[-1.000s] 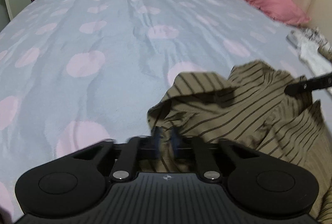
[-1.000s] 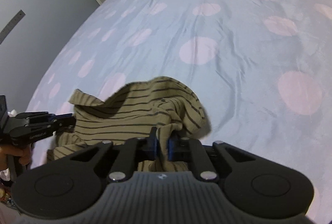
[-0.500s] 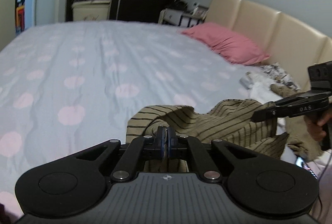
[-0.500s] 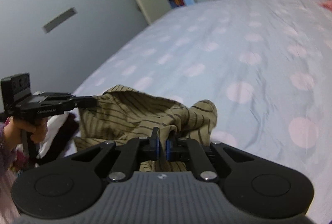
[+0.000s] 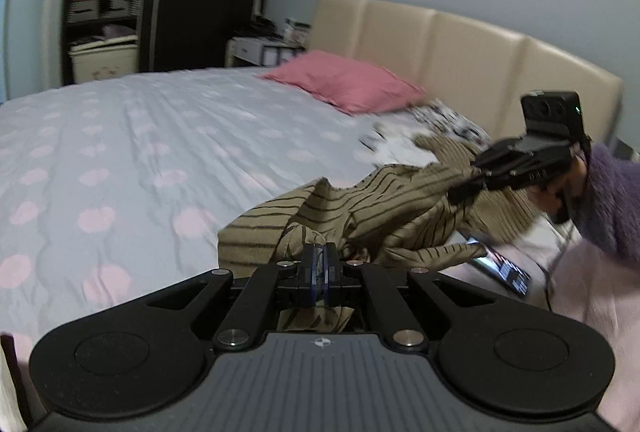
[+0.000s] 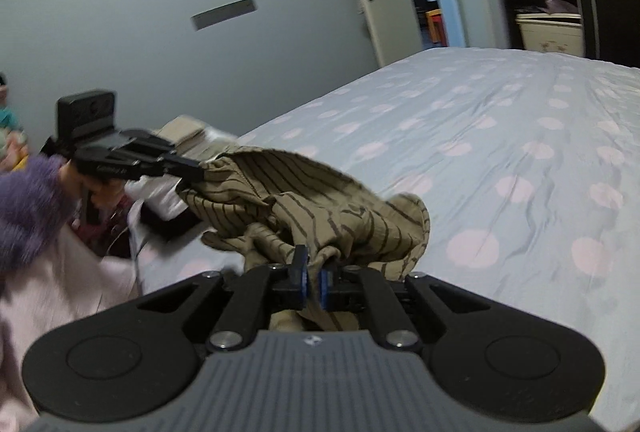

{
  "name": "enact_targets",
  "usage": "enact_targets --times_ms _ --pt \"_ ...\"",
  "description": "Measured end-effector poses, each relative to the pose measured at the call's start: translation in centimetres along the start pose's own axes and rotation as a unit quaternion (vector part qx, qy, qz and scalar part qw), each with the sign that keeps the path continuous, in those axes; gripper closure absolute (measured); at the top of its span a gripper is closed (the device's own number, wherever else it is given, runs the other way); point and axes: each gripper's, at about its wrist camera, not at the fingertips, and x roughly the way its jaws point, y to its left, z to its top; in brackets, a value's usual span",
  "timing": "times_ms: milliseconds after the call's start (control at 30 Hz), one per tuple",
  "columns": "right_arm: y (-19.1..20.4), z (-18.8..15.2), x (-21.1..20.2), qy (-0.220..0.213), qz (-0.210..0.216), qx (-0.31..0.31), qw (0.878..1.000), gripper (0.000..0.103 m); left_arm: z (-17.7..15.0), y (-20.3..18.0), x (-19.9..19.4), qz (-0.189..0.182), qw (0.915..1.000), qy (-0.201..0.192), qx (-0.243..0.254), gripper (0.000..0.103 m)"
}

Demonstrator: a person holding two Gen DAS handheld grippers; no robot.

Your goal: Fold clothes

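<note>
The olive striped shirt [image 5: 360, 208] is bunched up and hanging in the air between the two grippers, just above the near edge of the polka-dot bed [image 5: 140, 152]. Left gripper [image 5: 320, 268] and right gripper [image 6: 311, 274] are each clamped on a wad of it. Pink pillow [image 5: 344, 88] sits up by the beige headboard [image 5: 460, 60].

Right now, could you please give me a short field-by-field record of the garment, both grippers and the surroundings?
garment: olive striped shirt, bunched, strung between both grippers above the bed
left gripper: shut on one bunched part of the shirt
right gripper: shut on another bunched part
surface: pale blue bedspread with pink dots
pillow: pink pillow by the beige headboard
other laundry: patterned cloth near the headboard; folded beige pile at the bed's edge
fold state: not yet laid flat
</note>
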Motion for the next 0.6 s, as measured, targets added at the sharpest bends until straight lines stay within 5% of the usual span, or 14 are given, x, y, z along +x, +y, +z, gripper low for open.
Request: enact_targets --times_ms 300,600 --pt "2.8 -4.9 -0.5 0.073 0.017 -0.055 0.996 0.096 -6.0 -3.3 0.2 -0.051 0.9918 0.115 0.023 0.102" --pt "4.6 -9.4 2.2 0.179 0.023 -0.102 0.978 0.095 -10.6 -4.7 3.1 -0.029 0.9755 0.209 0.062 0.102"
